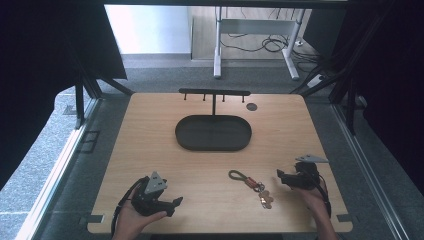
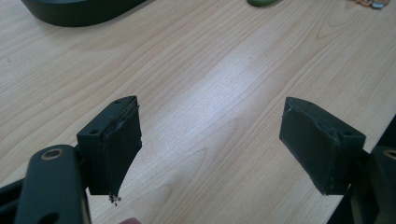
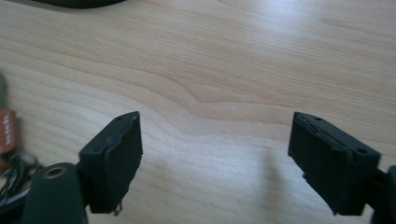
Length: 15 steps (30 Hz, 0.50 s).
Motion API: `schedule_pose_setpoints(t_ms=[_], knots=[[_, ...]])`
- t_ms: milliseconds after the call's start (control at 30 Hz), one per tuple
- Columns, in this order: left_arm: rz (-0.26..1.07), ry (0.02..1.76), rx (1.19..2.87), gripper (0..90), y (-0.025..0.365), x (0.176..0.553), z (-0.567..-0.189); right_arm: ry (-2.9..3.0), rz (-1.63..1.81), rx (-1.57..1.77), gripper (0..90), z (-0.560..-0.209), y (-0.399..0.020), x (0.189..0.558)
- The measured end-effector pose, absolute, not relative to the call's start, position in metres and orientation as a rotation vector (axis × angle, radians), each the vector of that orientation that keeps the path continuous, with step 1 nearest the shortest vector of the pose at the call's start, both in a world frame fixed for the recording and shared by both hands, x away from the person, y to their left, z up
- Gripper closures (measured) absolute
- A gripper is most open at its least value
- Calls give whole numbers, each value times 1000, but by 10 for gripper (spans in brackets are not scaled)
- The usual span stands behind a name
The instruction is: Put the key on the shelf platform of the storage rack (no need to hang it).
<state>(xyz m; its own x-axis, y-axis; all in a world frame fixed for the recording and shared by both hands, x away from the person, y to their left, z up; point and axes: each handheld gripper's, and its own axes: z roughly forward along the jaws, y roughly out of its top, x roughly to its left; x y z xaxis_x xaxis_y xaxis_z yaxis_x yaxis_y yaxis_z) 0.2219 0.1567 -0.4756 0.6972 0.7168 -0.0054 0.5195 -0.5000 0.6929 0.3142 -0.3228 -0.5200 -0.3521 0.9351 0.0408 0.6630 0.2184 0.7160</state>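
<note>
Pale wood table [image 1: 150, 150] carried both grippers near its front edge, each with jaws spread wide and nothing between them. Between the left gripper [image 1: 176, 202] and right gripper [image 1: 280, 175] lay a keychain [image 1: 252, 186], just beside the right one. Farther back stood a dark oval tray [image 1: 213, 133].

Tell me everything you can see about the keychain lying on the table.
The keychain lies flat on the wooden table, near the front edge, between the two grippers and closer to the right gripper. It has an olive-green cord loop, a reddish-brown middle piece, a small metal ring, and a light brown charm. Nothing touches it except the table.
</note>
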Motion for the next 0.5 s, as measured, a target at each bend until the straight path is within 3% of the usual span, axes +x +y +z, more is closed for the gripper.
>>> schedule_pose_setpoints(t_ms=[500], knots=[[369,896,2212,212,156,214,-471,2141,987,1404,287,-498,-338,296]])
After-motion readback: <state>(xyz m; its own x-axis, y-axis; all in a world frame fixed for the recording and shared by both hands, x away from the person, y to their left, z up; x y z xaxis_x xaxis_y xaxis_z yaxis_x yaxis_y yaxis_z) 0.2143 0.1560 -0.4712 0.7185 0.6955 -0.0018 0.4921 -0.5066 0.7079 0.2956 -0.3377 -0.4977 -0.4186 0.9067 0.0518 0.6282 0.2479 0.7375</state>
